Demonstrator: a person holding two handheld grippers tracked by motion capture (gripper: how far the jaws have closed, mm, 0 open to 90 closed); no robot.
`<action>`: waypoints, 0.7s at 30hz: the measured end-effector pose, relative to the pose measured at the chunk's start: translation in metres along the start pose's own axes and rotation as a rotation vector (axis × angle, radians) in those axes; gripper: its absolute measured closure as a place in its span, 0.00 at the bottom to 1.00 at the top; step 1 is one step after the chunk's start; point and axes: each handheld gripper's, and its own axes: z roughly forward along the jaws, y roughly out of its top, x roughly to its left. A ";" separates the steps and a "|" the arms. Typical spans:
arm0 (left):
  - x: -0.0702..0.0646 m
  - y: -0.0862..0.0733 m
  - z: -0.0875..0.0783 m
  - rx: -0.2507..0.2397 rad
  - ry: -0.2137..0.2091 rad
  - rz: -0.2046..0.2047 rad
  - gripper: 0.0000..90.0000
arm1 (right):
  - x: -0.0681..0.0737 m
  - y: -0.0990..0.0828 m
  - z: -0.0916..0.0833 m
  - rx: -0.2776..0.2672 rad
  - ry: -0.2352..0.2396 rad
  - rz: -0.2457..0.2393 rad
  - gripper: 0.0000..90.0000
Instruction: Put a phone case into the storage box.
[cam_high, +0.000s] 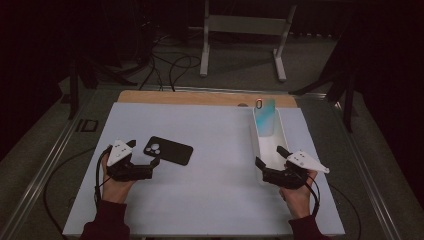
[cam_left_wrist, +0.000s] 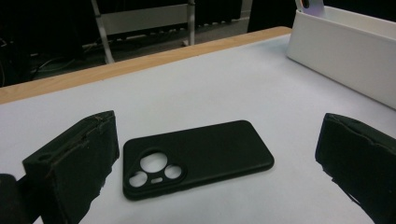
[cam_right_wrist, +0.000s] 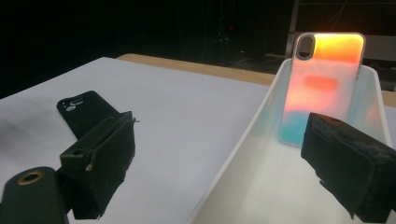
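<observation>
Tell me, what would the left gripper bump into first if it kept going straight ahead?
Most likely the black phone case. It lies flat on the table right ahead of the left gripper, between its open jaws. The gripper might slide over it if held high.

A flat table covered in a pale blue-white sheet (cam_high: 215, 150) is taking up most of the high view, with a strip of bare light wood (cam_high: 200, 97) running along the 12 o'clock edge. A matte black soft phone case (cam_high: 168, 150) is lying flat, camera cutouts up, around 9 o'clock. A long narrow white plastic tray (cam_high: 256, 142) is sitting over at 3 o'clock.
</observation>
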 end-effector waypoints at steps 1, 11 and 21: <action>0.000 0.002 0.002 -0.002 -0.001 0.001 0.00 | 0.000 0.000 0.000 -0.002 0.001 0.000 0.11; -0.005 0.015 0.022 0.002 -0.016 0.022 0.00 | 0.002 0.000 -0.001 -0.011 0.000 -0.003 0.11; -0.008 0.026 0.057 0.024 -0.040 0.035 0.00 | 0.001 0.001 -0.003 -0.023 0.002 0.008 0.11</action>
